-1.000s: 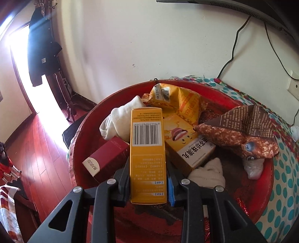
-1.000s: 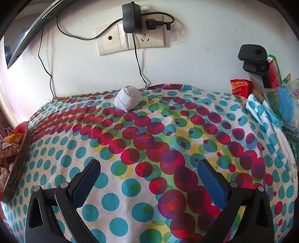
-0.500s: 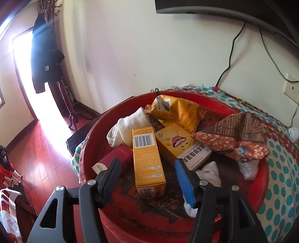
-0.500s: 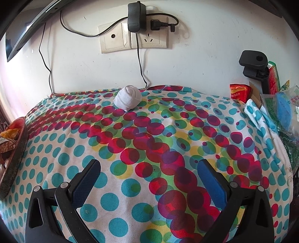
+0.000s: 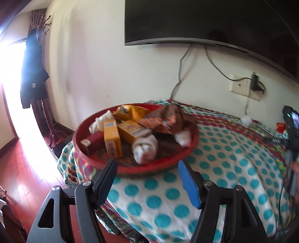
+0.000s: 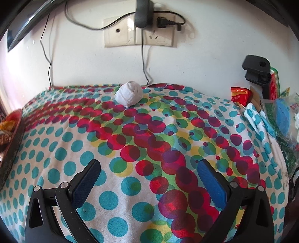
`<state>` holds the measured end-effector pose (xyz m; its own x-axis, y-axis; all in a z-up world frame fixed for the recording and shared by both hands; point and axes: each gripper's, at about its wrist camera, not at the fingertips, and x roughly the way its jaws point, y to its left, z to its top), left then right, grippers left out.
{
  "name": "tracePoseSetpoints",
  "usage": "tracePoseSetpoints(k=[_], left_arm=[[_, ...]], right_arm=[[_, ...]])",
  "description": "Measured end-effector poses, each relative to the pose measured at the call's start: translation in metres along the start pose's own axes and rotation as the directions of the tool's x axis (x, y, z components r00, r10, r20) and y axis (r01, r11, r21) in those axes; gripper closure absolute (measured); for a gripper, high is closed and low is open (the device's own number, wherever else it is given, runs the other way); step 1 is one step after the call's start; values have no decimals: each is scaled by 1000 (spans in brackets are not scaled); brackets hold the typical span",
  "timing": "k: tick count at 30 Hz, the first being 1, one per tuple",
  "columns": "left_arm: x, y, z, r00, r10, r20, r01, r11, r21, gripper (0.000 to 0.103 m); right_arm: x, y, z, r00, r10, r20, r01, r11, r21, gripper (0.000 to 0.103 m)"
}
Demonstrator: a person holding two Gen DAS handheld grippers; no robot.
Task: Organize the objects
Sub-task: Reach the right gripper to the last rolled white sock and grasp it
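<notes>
While its jaws are opening with nothing between them, the left gripper hangs above the spotted cloth at the near rim of the round red woven tray. The tray sits at the corner of the table covered in a white cloth with teal, red and green dots. Inside the tray, an upright-printed yellow cardboard box with a barcode lies flat between a dark red box with a white end and a second yellow box with a cartoon face. A rolled cream sock rests at the front of the tray, another cream sock at the back left, and a third white bundle on the right side. A brown patterned snack bag and a crumpled yellow snack bag lie along the far side.

The right gripper has its blue-padded fingers spread wide and empty over the dotted cloth. Ahead of it, well apart, a rolled white sock ball lies on the cloth near the wall, below a cream wall socket plate with a black charger plugged in. A black clamp mount stands at the right edge beside a red packet.
</notes>
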<state>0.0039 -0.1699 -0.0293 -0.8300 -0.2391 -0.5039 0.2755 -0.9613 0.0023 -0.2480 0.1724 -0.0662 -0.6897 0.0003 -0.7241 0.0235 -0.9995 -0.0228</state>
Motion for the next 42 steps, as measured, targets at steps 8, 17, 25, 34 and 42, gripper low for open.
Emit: tracePoseSetpoints(k=[8, 17, 25, 34, 42], left_arm=[[-14, -33, -7, 994, -102, 42, 96, 988, 122, 34], [-20, -35, -9, 988, -151, 32, 147, 983, 110, 34], [-10, -41, -14, 988, -154, 4, 153, 979, 132, 34], [5, -44, -23, 982, -175, -71, 184, 972, 146, 34], [13, -35, -23, 978, -174, -111, 185, 978, 92, 34]], right_arm=[[22, 23, -2, 989, -100, -108, 88, 990, -111, 0], [36, 23, 17, 990, -55, -129, 43, 995, -91, 0], [76, 30, 82, 994, -39, -106, 35, 999, -38, 0], [125, 8, 94, 986, -17, -163, 23, 999, 36, 0], [127, 0, 96, 986, -18, -165, 27, 998, 51, 0]])
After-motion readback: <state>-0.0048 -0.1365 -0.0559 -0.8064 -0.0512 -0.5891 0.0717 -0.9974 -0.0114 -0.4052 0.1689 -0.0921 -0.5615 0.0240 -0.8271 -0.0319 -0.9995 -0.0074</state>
